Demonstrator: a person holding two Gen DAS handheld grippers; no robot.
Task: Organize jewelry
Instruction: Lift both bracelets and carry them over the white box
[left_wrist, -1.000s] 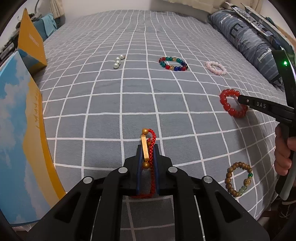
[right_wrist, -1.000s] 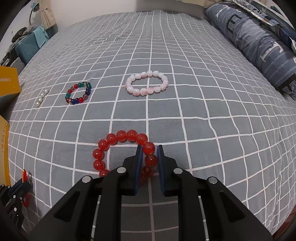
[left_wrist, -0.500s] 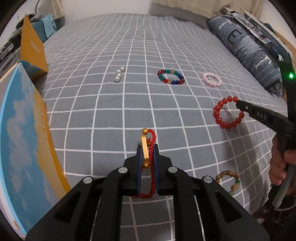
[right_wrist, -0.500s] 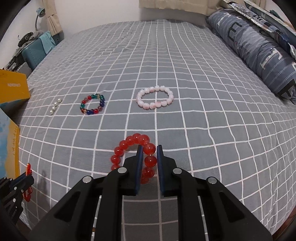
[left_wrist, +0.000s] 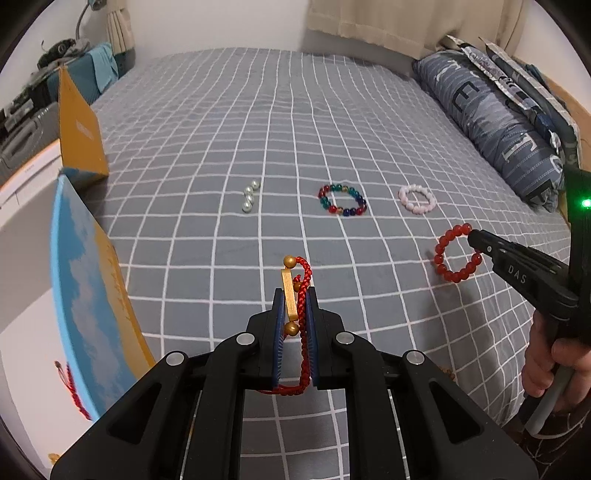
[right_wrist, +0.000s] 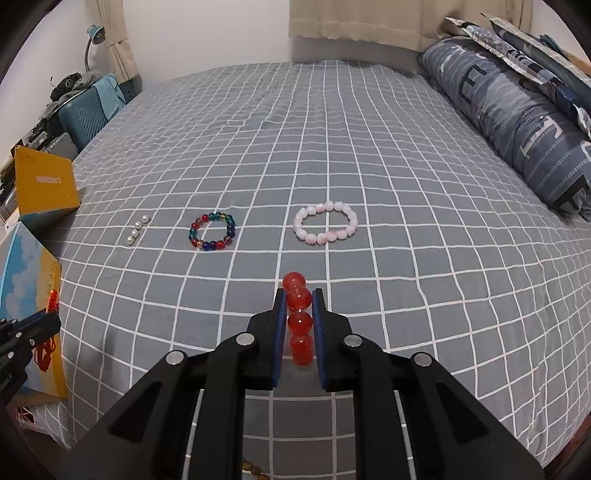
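My left gripper (left_wrist: 294, 295) is shut on a red cord bracelet with a gold bar (left_wrist: 289, 295) and holds it above the grey checked bed (left_wrist: 258, 129). In the right wrist view my right gripper (right_wrist: 298, 295) is shut on a red bead bracelet (right_wrist: 300, 321), which hangs edge-on between the pads. From the left wrist view that red bead bracelet (left_wrist: 448, 273) dangles as a ring from the right gripper (left_wrist: 474, 236), clear of the bed. On the bed beyond lie a multicolour bead bracelet (right_wrist: 212, 230), a pink bead bracelet (right_wrist: 325, 228) and a short string of pearls (right_wrist: 136, 229).
A blue and yellow box (left_wrist: 85, 295) stands at the bed's left edge, with a yellow box (left_wrist: 77, 129) behind it. A blue pillow (left_wrist: 491, 122) lies along the right side. A person's hand (left_wrist: 546, 362) grips the right tool. A wooden bead bracelet (right_wrist: 255, 470) lies under the right gripper.
Both grippers have risen, each with its bracelet. The red bead bracelet has left the bed and now hangs edge-on in the right jaws. The bed looks farther away.
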